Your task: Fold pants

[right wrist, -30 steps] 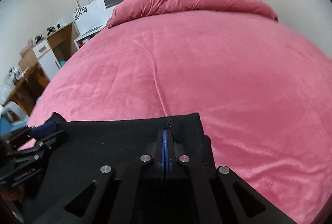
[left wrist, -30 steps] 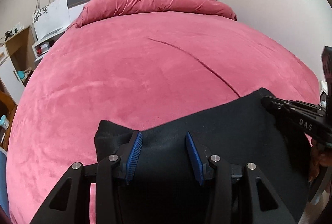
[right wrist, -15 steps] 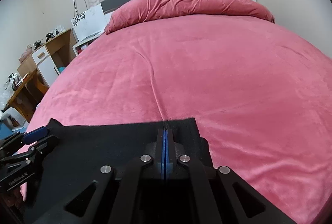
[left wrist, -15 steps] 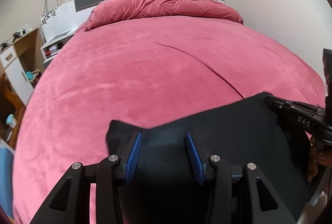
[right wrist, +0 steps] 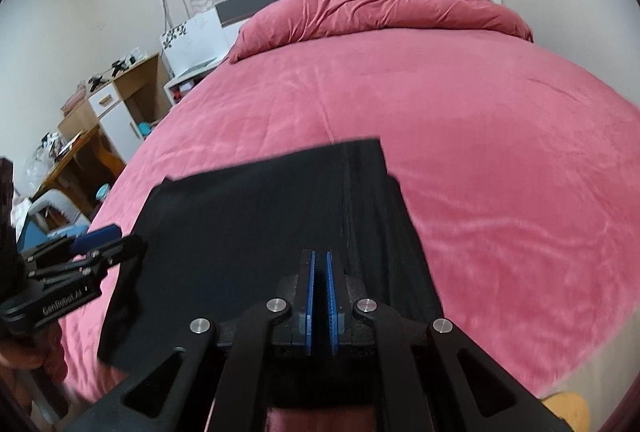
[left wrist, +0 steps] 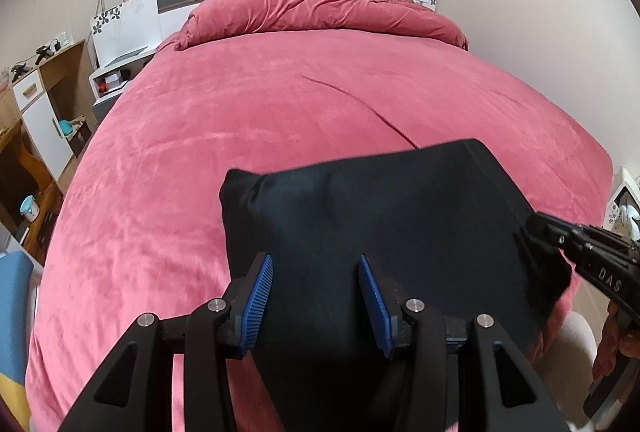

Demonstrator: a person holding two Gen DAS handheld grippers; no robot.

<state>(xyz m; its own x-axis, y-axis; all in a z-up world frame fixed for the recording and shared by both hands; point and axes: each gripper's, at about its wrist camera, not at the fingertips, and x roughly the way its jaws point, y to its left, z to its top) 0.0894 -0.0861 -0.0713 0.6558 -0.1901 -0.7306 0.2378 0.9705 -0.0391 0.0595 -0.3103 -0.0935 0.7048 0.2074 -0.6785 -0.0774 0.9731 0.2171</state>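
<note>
Folded black pants (left wrist: 372, 216) lie at the near edge of a red bed (left wrist: 280, 112); they also show in the right wrist view (right wrist: 256, 224). My left gripper (left wrist: 316, 296) is open, its blue pads above the near part of the pants, not gripping them. My right gripper (right wrist: 319, 292) has its pads almost together with a thin gap, over the pants' near right edge; I cannot tell whether cloth is pinched. It shows at the pants' right side in the left wrist view (left wrist: 536, 228).
A rumpled red duvet (left wrist: 320, 12) lies at the head of the bed. A white nightstand (left wrist: 116, 72) and wooden shelves (left wrist: 44, 104) stand to the left. A wall (left wrist: 520, 12) runs along the right side.
Both grippers have pulled back and risen, so more of the pants shows ahead of them. The right gripper's pads have parted slightly. The left stays open.
</note>
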